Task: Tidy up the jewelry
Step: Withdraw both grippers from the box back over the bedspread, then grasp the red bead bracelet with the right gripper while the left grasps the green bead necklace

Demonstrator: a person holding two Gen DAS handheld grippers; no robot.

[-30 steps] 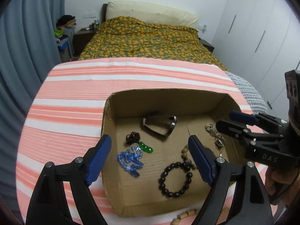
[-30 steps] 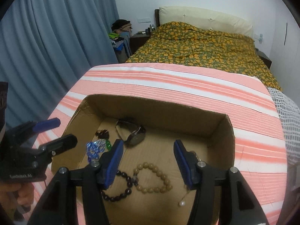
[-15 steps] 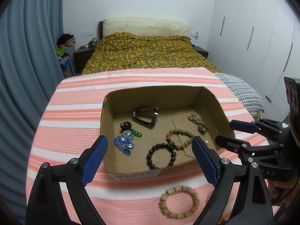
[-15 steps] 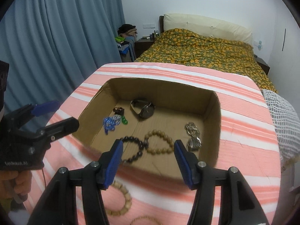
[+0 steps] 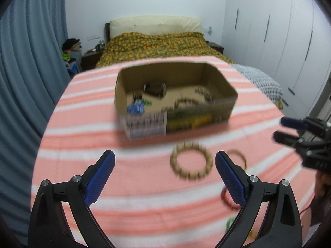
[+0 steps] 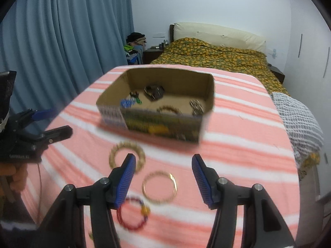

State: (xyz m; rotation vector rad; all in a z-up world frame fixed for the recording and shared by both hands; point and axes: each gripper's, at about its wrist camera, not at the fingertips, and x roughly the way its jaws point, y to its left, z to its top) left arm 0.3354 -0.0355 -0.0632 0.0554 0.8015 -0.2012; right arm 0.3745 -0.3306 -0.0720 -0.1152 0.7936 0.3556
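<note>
Striped surface (image 6: 238, 136) is carrying a cardboard box (image 6: 165, 126) and loose bracelets; left gripper (image 5: 165, 171) and right gripper (image 6: 163, 175) are hovering spread wide, gripping nothing.

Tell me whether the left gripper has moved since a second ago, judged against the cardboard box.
Yes. The left gripper has pulled back from the cardboard box: its fingers framed the box interior before, and now hang over the striped cloth near the wooden bead bracelet.

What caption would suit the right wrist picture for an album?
Open right gripper hovers over a thin gold bangle, with wooden and red bead bracelets nearby and the cardboard box beyond.
</note>
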